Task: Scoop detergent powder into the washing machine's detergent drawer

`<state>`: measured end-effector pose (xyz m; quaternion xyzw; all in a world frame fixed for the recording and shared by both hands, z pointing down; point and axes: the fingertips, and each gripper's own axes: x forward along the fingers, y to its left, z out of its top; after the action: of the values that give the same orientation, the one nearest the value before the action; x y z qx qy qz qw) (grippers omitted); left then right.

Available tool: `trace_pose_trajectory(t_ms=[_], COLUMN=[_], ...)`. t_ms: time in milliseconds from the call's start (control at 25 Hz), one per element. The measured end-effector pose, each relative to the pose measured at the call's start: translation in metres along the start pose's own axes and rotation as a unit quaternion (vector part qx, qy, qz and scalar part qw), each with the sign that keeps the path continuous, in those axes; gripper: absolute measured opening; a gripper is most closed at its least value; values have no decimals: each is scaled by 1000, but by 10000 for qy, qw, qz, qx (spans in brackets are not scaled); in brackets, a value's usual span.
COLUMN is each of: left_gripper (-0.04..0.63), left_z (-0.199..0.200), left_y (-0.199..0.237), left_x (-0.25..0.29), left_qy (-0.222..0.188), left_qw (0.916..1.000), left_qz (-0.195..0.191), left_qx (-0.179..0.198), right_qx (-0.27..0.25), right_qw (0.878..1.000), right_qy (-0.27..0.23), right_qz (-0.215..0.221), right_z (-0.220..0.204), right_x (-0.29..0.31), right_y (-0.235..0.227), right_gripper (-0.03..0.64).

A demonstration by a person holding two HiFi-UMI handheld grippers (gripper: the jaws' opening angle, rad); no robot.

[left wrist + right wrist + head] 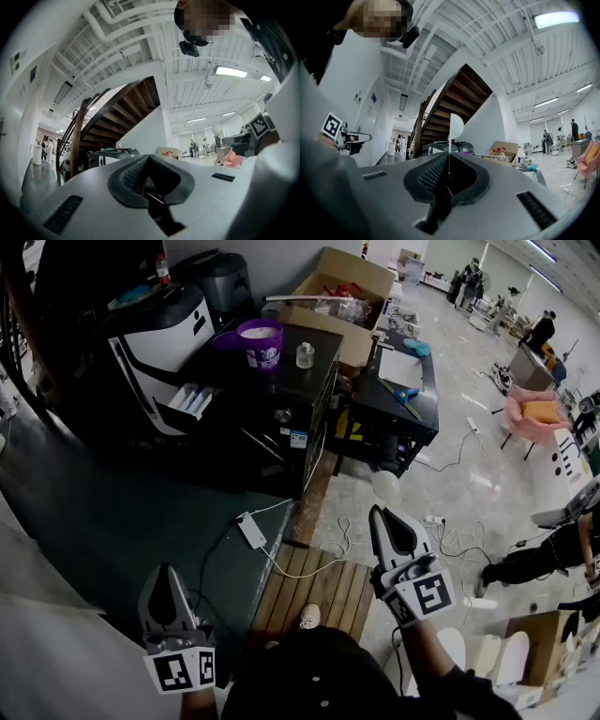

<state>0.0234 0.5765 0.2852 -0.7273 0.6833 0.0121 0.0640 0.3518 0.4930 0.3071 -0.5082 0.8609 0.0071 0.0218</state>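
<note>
The white washing machine (155,343) stands at the far left, and its detergent drawer (190,399) is pulled out. To its right, a purple tub of white detergent powder (260,341) and a small glass jar (305,354) sit on a black table (314,381). My right gripper (382,514) is low and far from them, shut on the thin handle of a white spoon (384,486). In the right gripper view the spoon's bowl (456,125) stands above the right gripper (449,154). My left gripper (167,573) (147,157) is shut on nothing, near the bottom left.
An open cardboard box (342,287) stands behind the table. A lower black bench (403,399) holds paper and tools. A power strip (251,529) and cables lie on the floor beside a wooden pallet (319,592). A pink chair (534,413) and people are far right.
</note>
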Motion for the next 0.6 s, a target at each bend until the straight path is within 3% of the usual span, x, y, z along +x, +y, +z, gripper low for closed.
trace_pose_trajectory(t_ms=[320,600], left_gripper=[15,15], left_z=[-3,-13], left_y=[-2,-4], left_x=[6,18], left_qy=[55,233], left_qw=[10000,9996], left_qz=[16,141], left_qx=[38,94], right_qx=[158,172], right_qw=[9989,9996], right_qy=[-440,-210], right_qz=[-14,118], right_z=[18,-4], right_x=[2,14], right_y=[-2,-13], right_gripper=[34,33])
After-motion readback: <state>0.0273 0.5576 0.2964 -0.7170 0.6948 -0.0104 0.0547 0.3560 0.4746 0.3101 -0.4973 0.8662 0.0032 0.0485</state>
